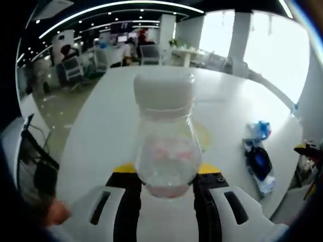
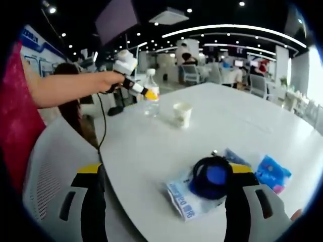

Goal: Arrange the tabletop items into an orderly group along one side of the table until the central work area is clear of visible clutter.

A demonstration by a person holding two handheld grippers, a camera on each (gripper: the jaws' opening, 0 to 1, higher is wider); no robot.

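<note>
Now, left gripper view: our left gripper (image 1: pixel 166 189) clamps the clear bottle (image 1: pixel 165 146) low, white cap (image 1: pixel 164 91) upright, ready to carry it sideward | right gripper view: right gripper (image 2: pixel 161 201) gapes empty around the blue-black roll (image 2: pixel 212 176) on packets (image 2: pixel 189 199); paper cup (image 2: pixel 182 114) stands mid-table (image 2: pixel 242 121).
</note>
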